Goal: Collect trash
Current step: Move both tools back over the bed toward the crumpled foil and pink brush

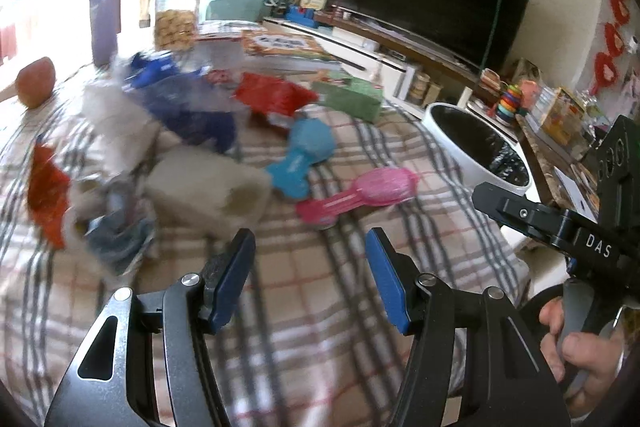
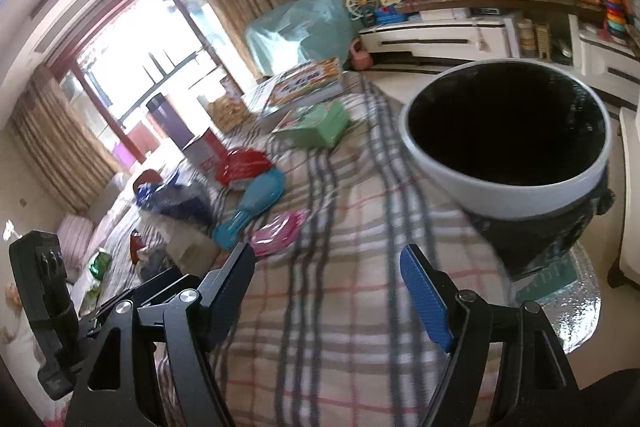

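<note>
Blue-padded fingers of the left gripper (image 1: 310, 279) angle down at the bottom of its view over the plaid cloth (image 1: 320, 291), jaws spread, nothing between them. Wrappers (image 1: 276, 95) lie mid-frame; the white bin (image 1: 480, 147) stands right. The right gripper (image 2: 328, 291) is likewise tilted, spread and empty, bin (image 2: 508, 195) upper right.

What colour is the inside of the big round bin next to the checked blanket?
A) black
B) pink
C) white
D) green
A: the bin has a white rim, but a black bag lines it, so its inside looks black in both wrist views, beside the checked blanket.
</note>
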Action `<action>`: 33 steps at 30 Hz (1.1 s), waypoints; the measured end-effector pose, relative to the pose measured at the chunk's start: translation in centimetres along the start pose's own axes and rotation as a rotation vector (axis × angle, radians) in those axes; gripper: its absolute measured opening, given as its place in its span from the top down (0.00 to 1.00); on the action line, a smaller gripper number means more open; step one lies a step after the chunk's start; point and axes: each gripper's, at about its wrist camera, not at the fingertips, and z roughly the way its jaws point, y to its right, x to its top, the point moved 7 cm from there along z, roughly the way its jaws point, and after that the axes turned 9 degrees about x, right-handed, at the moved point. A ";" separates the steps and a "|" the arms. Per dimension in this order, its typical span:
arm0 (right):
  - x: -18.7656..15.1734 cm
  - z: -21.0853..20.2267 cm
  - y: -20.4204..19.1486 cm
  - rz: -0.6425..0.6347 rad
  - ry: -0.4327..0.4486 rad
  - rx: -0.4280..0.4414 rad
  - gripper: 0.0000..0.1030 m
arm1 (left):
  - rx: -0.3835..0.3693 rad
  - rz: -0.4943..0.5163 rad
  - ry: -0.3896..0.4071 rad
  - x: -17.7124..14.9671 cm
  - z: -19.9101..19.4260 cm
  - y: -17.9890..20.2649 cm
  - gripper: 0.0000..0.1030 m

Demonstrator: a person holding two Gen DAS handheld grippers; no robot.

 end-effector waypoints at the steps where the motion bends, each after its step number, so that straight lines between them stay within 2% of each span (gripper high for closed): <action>1: -0.2 0.3 -0.4 -0.011 -0.009 0.005 0.25 | 0.006 -0.008 0.000 -0.2 -0.2 -0.5 0.43; 10: -1.1 2.8 -3.9 -0.142 -0.059 0.044 0.22 | 0.062 -0.075 0.009 -0.9 -1.8 -5.1 0.43; 16: -0.9 4.5 -4.0 -0.129 -0.080 0.045 0.22 | 0.119 -0.112 0.011 -1.2 -2.2 -7.9 0.42; 25: -0.7 6.7 -3.9 -0.104 -0.102 0.037 0.22 | 0.185 -0.144 0.033 -0.2 -1.9 -10.4 0.32; 28: -0.3 7.0 -3.8 -0.096 -0.099 0.038 0.22 | 0.228 -0.135 0.049 0.1 -1.5 -11.2 0.24; 33: -0.1 7.8 -4.0 -0.108 -0.106 0.027 0.24 | 0.237 -0.145 -0.004 -0.1 0.9 -12.2 0.25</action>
